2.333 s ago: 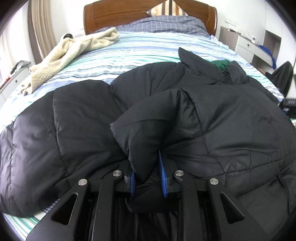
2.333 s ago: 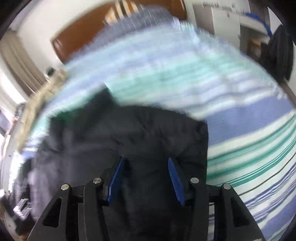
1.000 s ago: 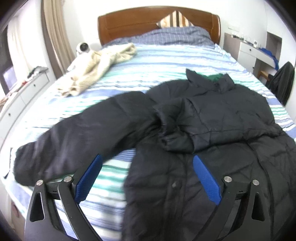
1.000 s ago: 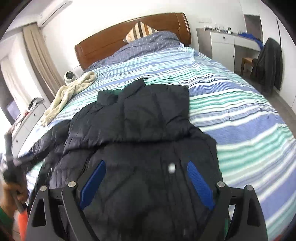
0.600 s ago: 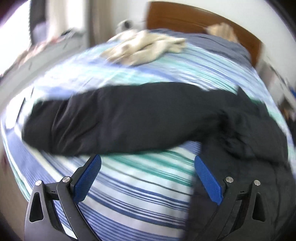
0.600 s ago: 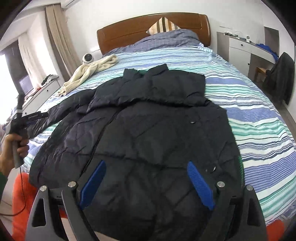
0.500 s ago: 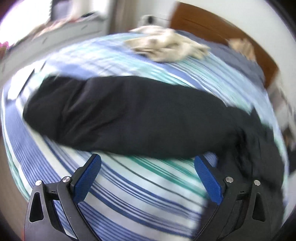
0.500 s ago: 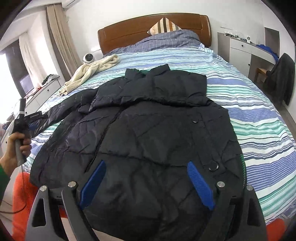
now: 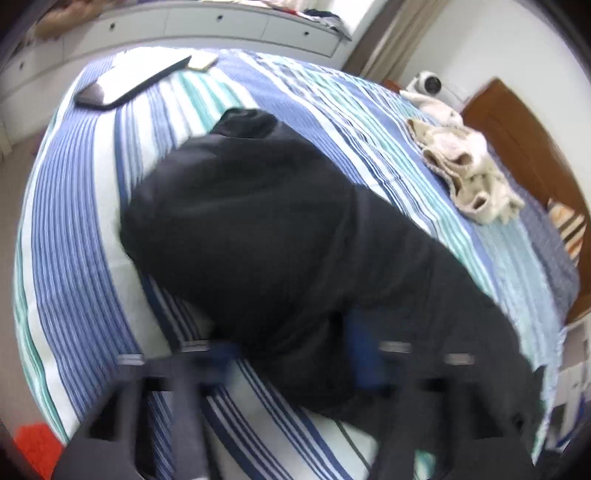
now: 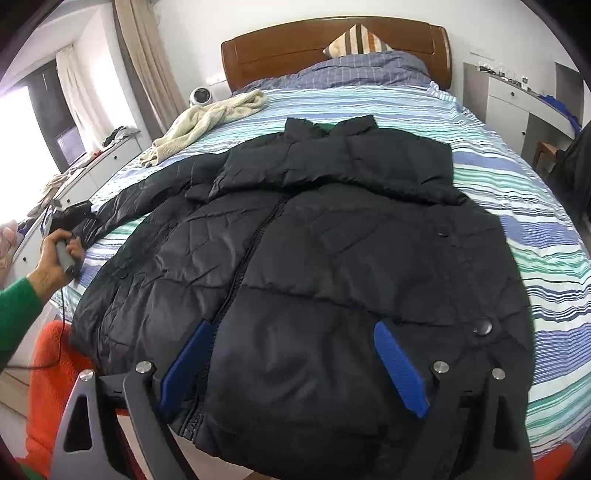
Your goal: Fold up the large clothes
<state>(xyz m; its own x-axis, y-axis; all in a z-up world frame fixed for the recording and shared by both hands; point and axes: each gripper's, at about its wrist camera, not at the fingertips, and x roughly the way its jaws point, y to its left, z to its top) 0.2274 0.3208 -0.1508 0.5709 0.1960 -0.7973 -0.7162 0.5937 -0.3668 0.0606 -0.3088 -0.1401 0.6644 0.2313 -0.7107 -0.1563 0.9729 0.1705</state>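
Note:
A black padded jacket point(image 10: 332, 236) lies front-up on the striped bed point(image 10: 535, 229), collar toward the headboard. Its right sleeve is folded across the chest; its left sleeve point(image 9: 258, 221) stretches out toward the bed's left edge. My left gripper point(image 9: 291, 354) sits low over that sleeve near its cuff end, blurred, with the sleeve between its blue pads point(image 9: 364, 354); the jaws look partly closed. It also shows in the right wrist view point(image 10: 74, 218), held by a hand. My right gripper point(image 10: 291, 354) is open and empty above the jacket's hem.
A cream fleece garment point(image 10: 207, 118) lies at the bed's far left. A dark tablet point(image 9: 129, 85) lies near the bed's left corner. White drawers point(image 9: 184, 26) run along the left side. A desk point(image 10: 517, 92) and chair stand on the right.
My left gripper swung left and dropped down onto the outstretched sleeve, and its jaws have narrowed around it. My right gripper has stayed open above the hem.

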